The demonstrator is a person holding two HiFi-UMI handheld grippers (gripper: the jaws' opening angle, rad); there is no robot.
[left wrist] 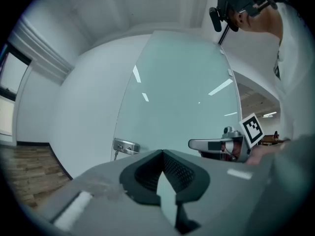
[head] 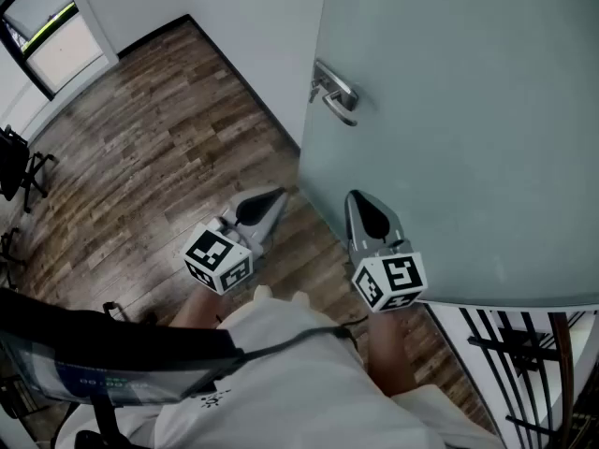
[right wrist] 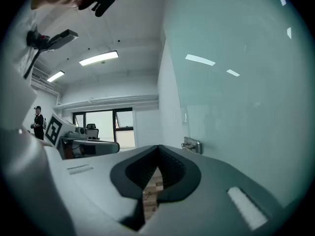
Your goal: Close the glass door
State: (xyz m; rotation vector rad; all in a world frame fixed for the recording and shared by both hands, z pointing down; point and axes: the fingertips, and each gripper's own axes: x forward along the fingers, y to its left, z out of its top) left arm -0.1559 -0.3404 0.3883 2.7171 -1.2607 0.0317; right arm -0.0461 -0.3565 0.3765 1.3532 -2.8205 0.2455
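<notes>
I see the glass door (head: 449, 110) filling the right of the head view. It is a frosted, pale blue-green pane with a silver lever handle (head: 335, 92) near its edge, above the wood floor (head: 159, 129). My left gripper (head: 277, 195) and right gripper (head: 355, 196) both have their jaws clenched on nothing, and the right one is just beside the pane.

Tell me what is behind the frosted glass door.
Nothing shows through the frosted glass door: its pale panel hides whatever lies behind. Only black metal bars appear past its edge in the head view.
</notes>
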